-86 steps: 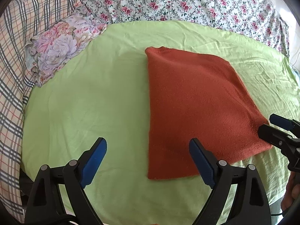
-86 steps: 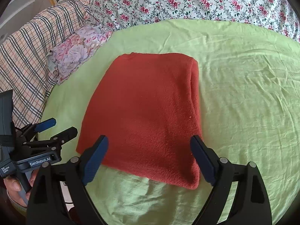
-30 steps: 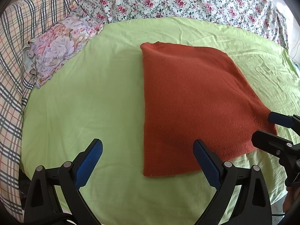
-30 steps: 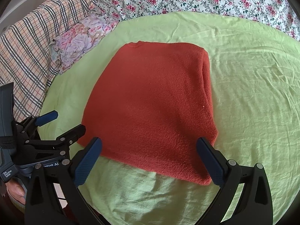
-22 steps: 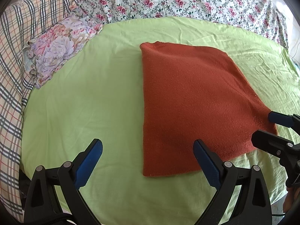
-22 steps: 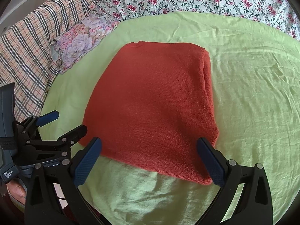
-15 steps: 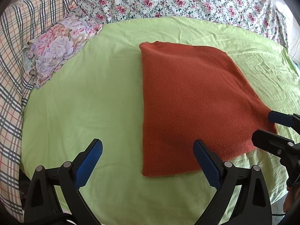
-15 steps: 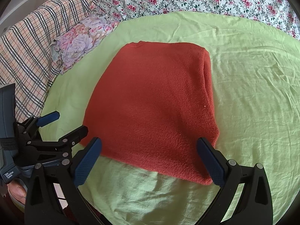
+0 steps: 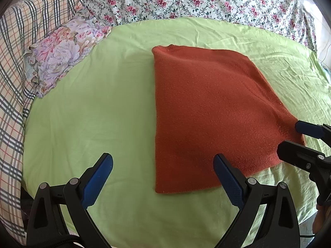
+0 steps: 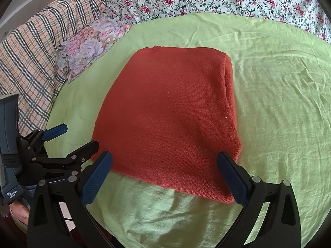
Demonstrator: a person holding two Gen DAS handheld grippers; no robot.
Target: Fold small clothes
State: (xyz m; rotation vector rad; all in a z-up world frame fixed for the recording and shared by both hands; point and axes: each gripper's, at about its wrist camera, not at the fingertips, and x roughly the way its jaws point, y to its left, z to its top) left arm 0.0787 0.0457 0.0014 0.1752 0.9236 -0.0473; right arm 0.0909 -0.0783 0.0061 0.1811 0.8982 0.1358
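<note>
A rust-red knit garment (image 9: 209,111) lies folded flat on the green sheet (image 9: 93,107); it also shows in the right wrist view (image 10: 171,113). My left gripper (image 9: 163,169) is open and empty, hovering just short of the garment's near left corner. My right gripper (image 10: 165,167) is open and empty, hovering over the garment's near edge. Each gripper shows in the other's view: the right one (image 9: 291,138) at the garment's near right corner, the left one (image 10: 80,138) by its near left corner.
A floral pillow (image 9: 62,49) lies at the back left beside a plaid blanket (image 9: 14,62). A flowered quilt (image 9: 196,2) runs along the back. The bed's near edge is just below the grippers (image 10: 157,217).
Over the last second almost nothing has moved. Since 2.9 s ago both grippers have drawn slightly nearer the garment and their jaws have opened a little wider.
</note>
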